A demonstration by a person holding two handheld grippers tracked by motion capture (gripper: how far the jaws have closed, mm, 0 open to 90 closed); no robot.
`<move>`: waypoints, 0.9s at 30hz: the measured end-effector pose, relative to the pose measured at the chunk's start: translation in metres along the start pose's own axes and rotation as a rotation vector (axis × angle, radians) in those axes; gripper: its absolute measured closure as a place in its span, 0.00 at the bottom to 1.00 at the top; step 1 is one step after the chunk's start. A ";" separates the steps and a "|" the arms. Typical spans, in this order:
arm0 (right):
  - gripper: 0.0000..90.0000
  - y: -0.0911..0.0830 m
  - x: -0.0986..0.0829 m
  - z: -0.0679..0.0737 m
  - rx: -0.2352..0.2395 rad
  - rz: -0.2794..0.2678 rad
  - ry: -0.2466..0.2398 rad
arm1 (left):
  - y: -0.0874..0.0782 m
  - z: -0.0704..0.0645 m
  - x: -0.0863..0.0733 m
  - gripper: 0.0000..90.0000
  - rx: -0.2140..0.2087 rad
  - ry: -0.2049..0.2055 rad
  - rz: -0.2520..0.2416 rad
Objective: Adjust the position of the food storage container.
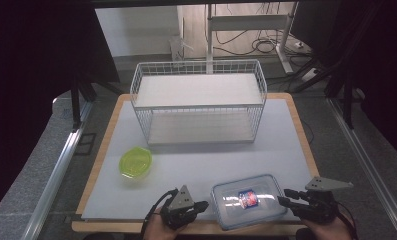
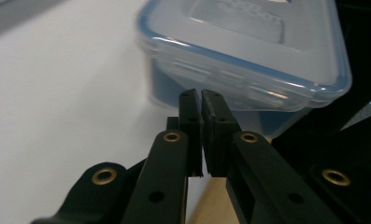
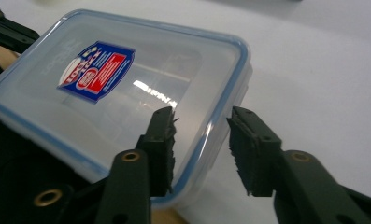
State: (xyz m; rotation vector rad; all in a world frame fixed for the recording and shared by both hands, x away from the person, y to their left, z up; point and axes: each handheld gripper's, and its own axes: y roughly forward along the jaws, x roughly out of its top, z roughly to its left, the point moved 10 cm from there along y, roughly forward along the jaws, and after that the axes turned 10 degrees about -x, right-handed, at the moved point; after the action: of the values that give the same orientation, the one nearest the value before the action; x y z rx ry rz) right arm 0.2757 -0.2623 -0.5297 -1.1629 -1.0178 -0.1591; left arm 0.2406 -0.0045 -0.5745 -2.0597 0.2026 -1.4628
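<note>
The person's left hand (image 1: 161,226) is coming in from the bottom edge, holding the left gripper (image 1: 204,205) low with its jaws pointing to the right and pressed nearly together, a thin slit between them. The right hand (image 1: 326,227) is holding the right gripper (image 1: 282,197) opposite, its jaws pointing left and standing apart with a clear gap between. Both grippers are facing each other.

The clear box (image 2: 248,60) runs off the left gripper view's top edge, its far lid blurred.
</note>
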 end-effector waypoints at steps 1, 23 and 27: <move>0.71 -0.002 -0.002 0.000 0.005 0.002 0.003 | 0.003 -0.002 0.000 0.98 -0.003 0.001 0.003; 0.85 -0.023 -0.025 0.011 0.083 0.049 -0.044 | 0.012 0.002 -0.002 0.99 0.016 -0.069 0.013; 0.89 -0.023 -0.021 0.011 0.083 0.030 -0.039 | 0.012 0.007 0.000 0.99 0.027 -0.090 0.002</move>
State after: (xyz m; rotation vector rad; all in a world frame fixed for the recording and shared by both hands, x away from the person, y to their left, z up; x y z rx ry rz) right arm 0.2442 -0.2714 -0.5296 -1.1094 -1.0312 -0.0698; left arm 0.2489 -0.0118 -0.5830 -2.0976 0.1484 -1.3611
